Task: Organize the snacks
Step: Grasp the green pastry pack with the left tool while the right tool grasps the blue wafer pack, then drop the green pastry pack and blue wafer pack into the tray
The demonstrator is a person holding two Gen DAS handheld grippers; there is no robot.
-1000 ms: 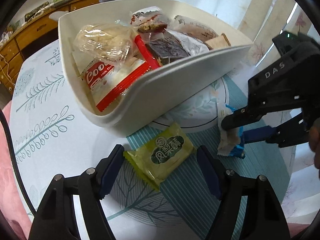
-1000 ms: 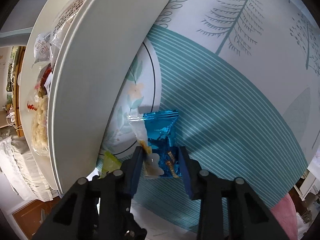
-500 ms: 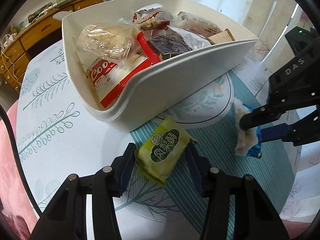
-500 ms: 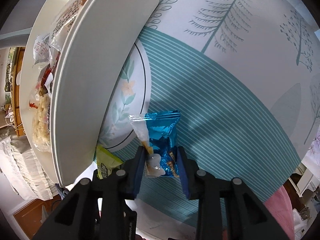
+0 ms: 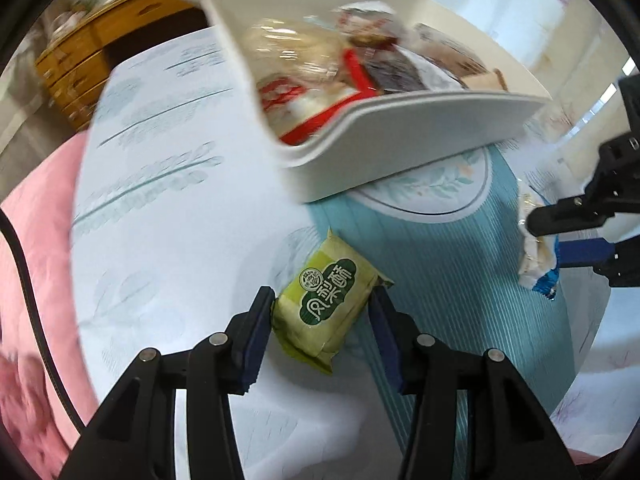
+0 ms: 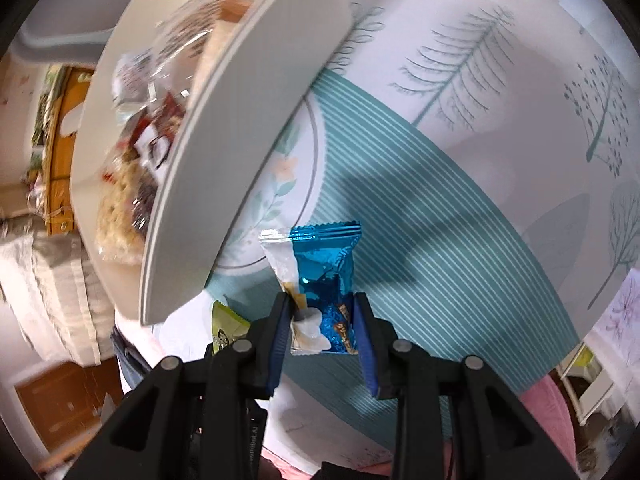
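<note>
A table (image 5: 168, 240) under a tree-printed cloth (image 6: 460, 184) carries a white snack-filled tray (image 5: 400, 136).

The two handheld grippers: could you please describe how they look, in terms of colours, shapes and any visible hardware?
Both the left gripper and the right gripper have matte black, angular frames that taper forward into two fingers. Each finger carries a flat blue pad on its inner face, and round silver screws sit along the top of the black arms. A thin black cable curves along the left edge of the left wrist view.

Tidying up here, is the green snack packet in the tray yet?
Out. The green packet sits clamped in the left gripper, outside the white tray.
</note>
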